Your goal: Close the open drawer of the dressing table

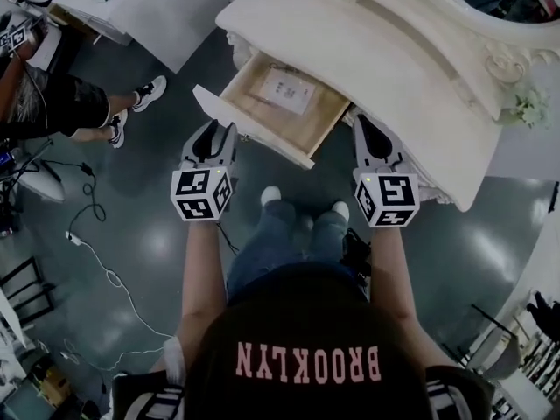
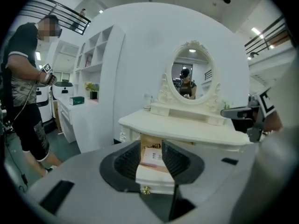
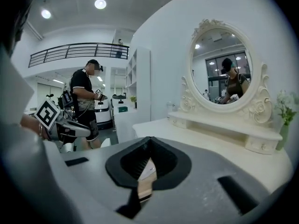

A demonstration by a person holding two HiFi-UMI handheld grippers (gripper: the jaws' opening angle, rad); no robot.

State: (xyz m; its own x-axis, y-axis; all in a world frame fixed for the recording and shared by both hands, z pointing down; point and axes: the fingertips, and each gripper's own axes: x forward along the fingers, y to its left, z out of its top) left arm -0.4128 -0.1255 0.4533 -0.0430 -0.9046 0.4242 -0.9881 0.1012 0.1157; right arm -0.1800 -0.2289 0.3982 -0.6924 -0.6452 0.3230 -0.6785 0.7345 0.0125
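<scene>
Head view: the drawer (image 1: 282, 103) stands pulled out from under the worktop (image 1: 394, 51). The left gripper (image 1: 216, 131) is near its front, the right gripper (image 1: 361, 122) by its right corner.

Left gripper view: jaws apart, framing a brass knob (image 2: 146, 189) unseen from overhead.

Right gripper view: jaws together, empty.

Pushing one side only would likely jam the drawer crooked.
</scene>
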